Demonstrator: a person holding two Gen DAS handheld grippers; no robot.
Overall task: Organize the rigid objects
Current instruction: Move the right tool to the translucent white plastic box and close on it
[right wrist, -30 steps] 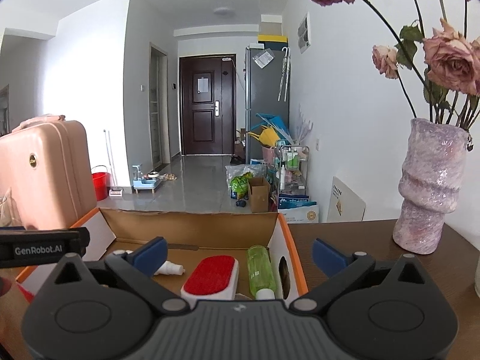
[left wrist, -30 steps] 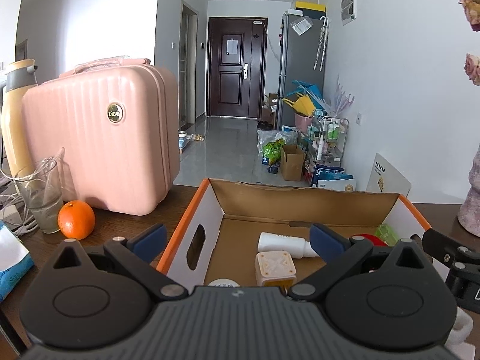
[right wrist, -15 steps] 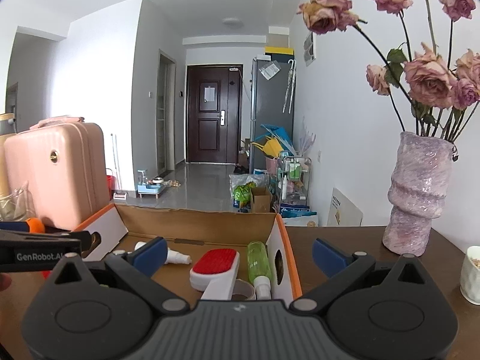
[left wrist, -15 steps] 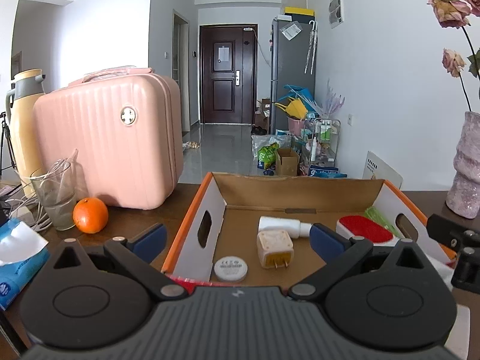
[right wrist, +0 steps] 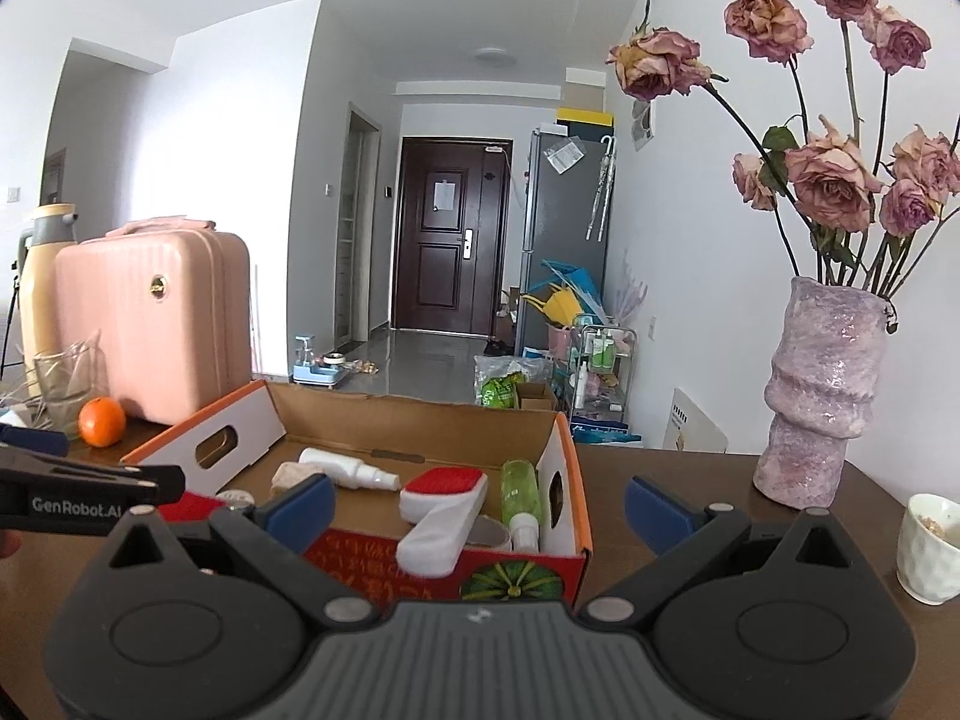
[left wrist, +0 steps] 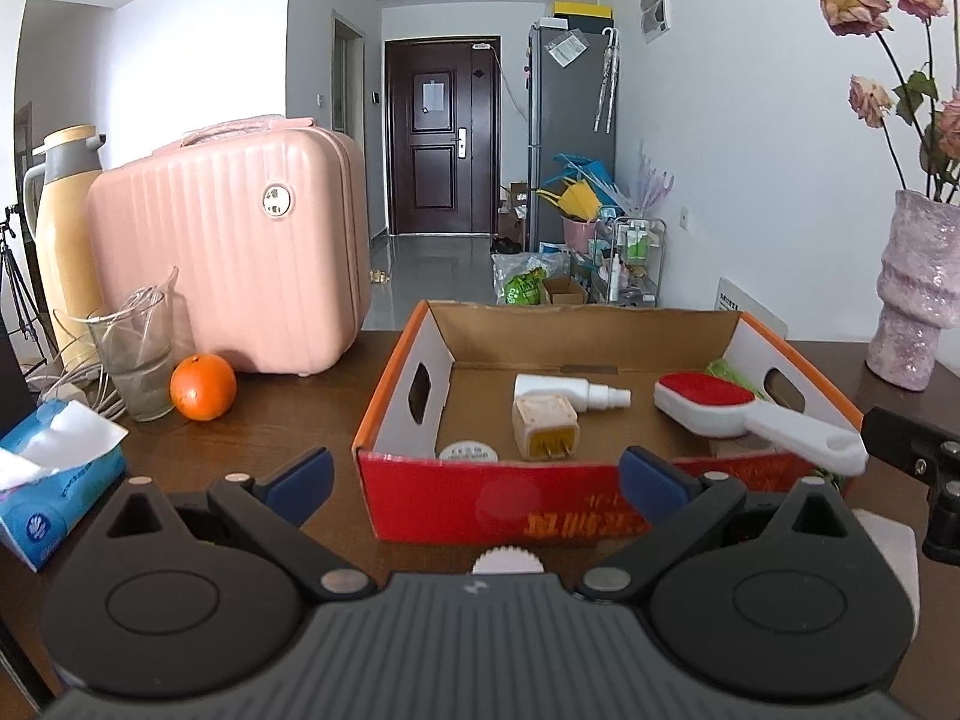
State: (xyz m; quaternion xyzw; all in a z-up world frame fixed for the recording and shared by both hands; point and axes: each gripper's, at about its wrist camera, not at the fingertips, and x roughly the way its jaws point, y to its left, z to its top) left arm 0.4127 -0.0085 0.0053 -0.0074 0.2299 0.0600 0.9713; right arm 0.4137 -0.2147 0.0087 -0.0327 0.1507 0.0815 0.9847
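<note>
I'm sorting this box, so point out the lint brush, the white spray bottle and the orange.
lint brush point(left wrist: 705, 389), left wrist view, red pad.
white spray bottle point(left wrist: 552, 388), left wrist view, body.
orange point(left wrist: 202, 387), left wrist view, middle of the peel.

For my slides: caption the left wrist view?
Open left gripper faces a cardboard box holding a lint brush.

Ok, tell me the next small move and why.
Probably nudge the brush fully into the box with the right gripper: its handle sticks out over the front rim while the other items lie inside. Both grippers are open and empty; the left gripper hangs before the box.
</note>
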